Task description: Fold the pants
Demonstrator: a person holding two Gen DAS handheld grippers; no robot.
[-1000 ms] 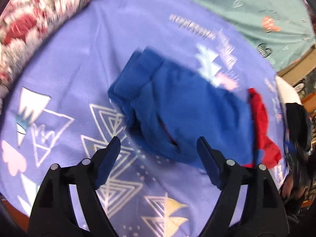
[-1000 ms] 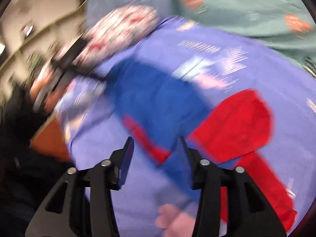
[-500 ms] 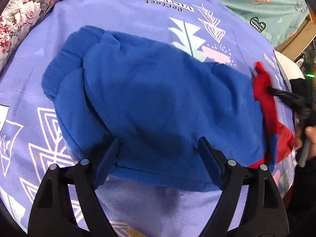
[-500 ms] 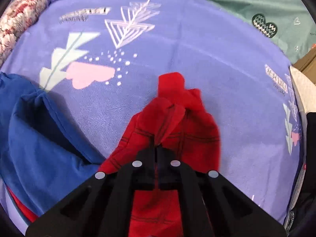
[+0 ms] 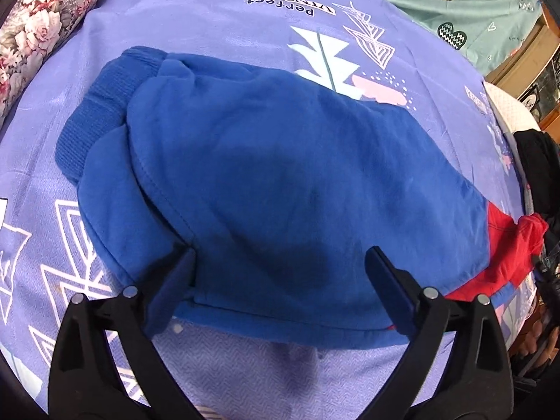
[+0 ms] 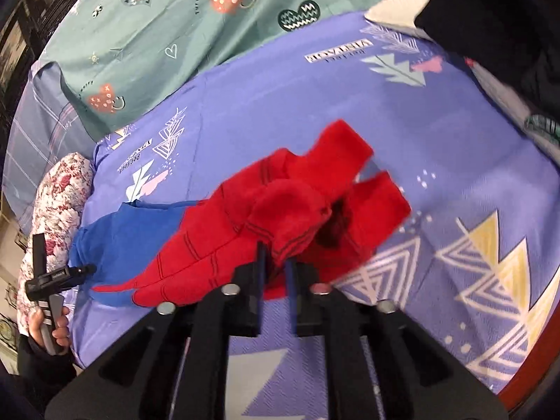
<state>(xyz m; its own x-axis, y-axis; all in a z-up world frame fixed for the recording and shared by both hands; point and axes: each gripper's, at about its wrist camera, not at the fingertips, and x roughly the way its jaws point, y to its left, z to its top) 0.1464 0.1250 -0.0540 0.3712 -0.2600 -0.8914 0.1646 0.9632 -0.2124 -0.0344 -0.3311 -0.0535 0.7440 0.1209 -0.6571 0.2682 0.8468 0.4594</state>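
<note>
Left wrist: left gripper point(image 5: 280, 269) spread wide, holding nothing, low over the near hem of the pants point(image 5: 280, 175), which lie flat on the purple sheet point(image 5: 210, 17), waistband far left, red leg end at right. Right wrist: right gripper point(image 6: 276, 266) pinched narrow on the pants' red leg end point(image 6: 297, 210), bunched and lifted off the sheet; blue part trails left toward the left gripper point(image 6: 59, 276).

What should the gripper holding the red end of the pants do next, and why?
Probably carry it over toward the blue waistband. The right gripper is pinched shut on the red leg ends and has them raised and bunched, while the blue part of the pants lies flat under the open left gripper.
</note>
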